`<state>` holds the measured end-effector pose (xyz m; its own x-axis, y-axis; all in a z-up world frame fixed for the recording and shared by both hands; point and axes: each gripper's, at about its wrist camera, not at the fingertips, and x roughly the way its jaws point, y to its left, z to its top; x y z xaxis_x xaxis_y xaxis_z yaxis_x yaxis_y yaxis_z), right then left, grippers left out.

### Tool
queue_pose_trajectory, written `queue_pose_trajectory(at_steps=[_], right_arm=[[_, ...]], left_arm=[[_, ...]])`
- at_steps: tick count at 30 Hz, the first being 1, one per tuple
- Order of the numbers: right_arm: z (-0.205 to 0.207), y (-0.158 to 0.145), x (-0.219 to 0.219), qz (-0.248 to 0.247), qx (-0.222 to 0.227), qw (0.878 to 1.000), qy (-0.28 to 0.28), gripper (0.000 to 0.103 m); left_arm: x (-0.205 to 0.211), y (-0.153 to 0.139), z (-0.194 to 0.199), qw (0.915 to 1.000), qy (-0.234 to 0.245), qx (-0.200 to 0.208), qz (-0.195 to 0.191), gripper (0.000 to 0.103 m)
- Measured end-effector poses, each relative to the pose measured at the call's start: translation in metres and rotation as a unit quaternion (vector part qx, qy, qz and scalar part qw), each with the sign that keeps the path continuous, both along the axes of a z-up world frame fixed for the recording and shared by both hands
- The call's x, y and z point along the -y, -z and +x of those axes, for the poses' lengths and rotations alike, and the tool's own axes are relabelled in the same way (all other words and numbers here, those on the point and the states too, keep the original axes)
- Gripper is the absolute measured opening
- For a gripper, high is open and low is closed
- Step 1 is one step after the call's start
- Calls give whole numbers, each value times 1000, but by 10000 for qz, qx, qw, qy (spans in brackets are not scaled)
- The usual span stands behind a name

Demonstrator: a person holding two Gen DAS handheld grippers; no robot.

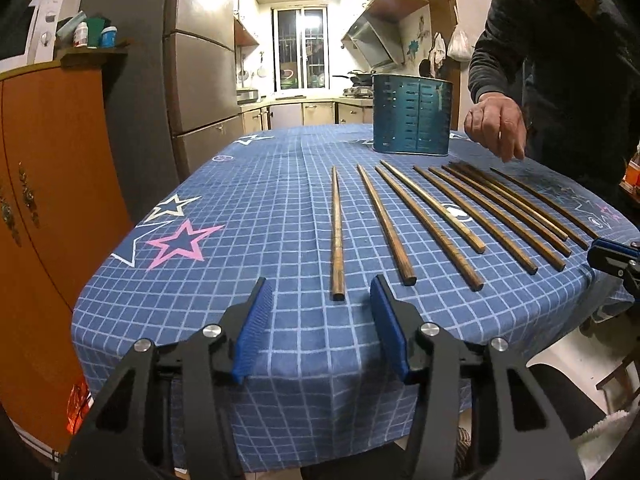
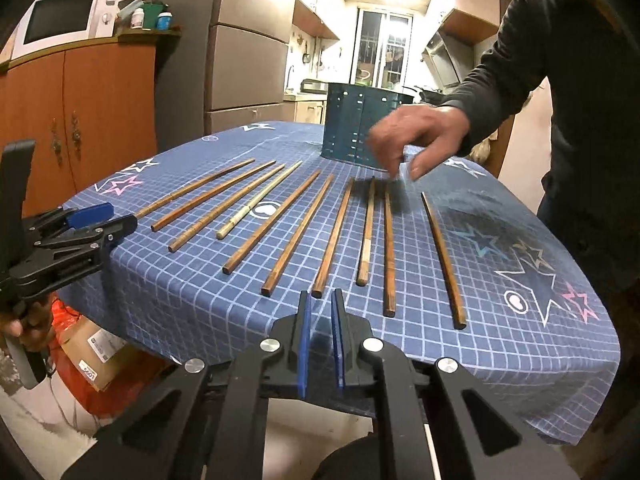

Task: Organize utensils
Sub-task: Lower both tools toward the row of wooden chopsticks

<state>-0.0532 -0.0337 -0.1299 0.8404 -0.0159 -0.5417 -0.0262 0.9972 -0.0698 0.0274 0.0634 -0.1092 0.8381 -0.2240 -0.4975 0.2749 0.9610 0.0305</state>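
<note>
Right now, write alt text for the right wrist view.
Ten wooden chopsticks lie fanned on a blue checked tablecloth; a bare hand hovers over their far ends before a teal holder. The right tool is empty.

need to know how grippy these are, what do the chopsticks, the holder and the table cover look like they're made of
Chopsticks: probably wood or bamboo, brown with grain streaks and worn, paler patches; matte.
Holder: likely sheet metal, teal, glossy reflections, rows of punched slots.
Table cover: seems woven fabric, blue with a white grid and printed stars; it drapes softly over the edge.
</note>
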Motion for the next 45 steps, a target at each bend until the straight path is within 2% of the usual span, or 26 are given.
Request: queue_pose_trajectory(at_steps=[8,20,29,32,33,37,39,45], right_arm=[[10,5,-3,33,-60,10000,68,8],[23,8,2,217,-101,9996,161,9],[25,14,-2,204,244,9993,210,10],[24,13,1,305,299,9987,280,50],[24,12,2,349,348,9983,307,50],[29,15,1,261,341,9985,338,47],[28,15,-1,219,371,9986,299,36],[29,15,-1,130,363,9986,357,20]], left_arm=[[4,0,8,9999,137,0,-86,33],[9,2,11,9996,214,86,-144,34],[14,3,16,9996,202,144,-155,36],[16,4,17,9996,193,166,-153,39],[17,4,17,9996,188,183,-135,39],[21,4,18,9996,186,182,-148,40],[21,4,18,9995,184,184,-150,40],[20,4,17,9994,202,218,-149,40]])
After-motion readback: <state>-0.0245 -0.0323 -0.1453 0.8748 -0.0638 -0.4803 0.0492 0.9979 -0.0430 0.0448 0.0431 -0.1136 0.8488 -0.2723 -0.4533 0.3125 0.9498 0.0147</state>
